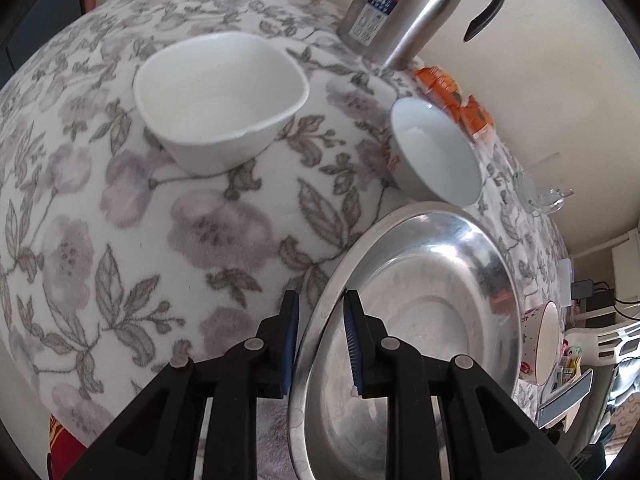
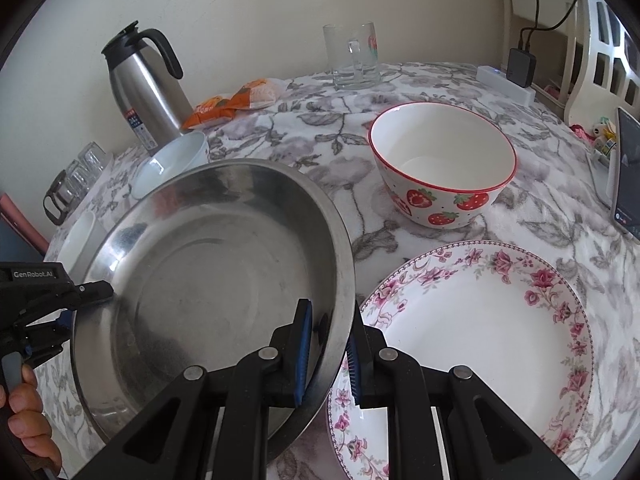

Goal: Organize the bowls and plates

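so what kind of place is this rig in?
Probably a home dining table: floral tablecloth, steel thermos jug, glass mug, strawberry bowl and floral plate.

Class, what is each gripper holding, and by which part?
Both hold the steel basin by its rim: right gripper and left gripper on opposite sides.

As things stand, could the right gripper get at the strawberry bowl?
Probably not yet. The right gripper is shut on the rim of the steel basin, which the left gripper also holds. The cloth between it and the strawberry bowl looks bare, so once the basin is set down the way seems free.
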Available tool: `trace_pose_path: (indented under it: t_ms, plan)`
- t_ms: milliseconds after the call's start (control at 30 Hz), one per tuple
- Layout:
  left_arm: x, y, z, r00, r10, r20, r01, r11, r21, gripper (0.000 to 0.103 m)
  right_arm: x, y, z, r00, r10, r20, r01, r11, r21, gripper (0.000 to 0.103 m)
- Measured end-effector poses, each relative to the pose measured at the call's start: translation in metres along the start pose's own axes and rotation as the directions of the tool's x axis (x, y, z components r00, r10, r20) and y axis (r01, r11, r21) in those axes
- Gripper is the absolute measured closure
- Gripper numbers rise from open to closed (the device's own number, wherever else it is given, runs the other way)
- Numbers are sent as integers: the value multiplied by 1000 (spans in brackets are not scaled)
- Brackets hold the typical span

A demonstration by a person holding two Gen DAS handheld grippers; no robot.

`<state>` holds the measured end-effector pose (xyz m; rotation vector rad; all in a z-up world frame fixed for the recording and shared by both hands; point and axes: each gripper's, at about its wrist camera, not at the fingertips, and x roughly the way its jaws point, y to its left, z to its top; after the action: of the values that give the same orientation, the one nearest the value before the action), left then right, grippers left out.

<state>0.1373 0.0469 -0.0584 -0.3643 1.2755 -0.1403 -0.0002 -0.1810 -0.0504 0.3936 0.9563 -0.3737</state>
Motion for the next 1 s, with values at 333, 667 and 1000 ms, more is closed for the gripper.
trace_pose_path:
  t_ms: [333,667,1000]
  plan:
    - [8,6,-5,999,7,-43,-8,1000,-28,77,-1,-1,-2,1000,-3,-1,2,1000,-5,86]
    - [9,9,-4,999,2,-36,-4,999,-44,76,0,2,-2,1000,2,2,-2,1000,-17,86]
    - [12,6,-2,1000,-2,-30,1,1000,-31,76,0,2,-1,1000,0,3,0,1000,-18,86]
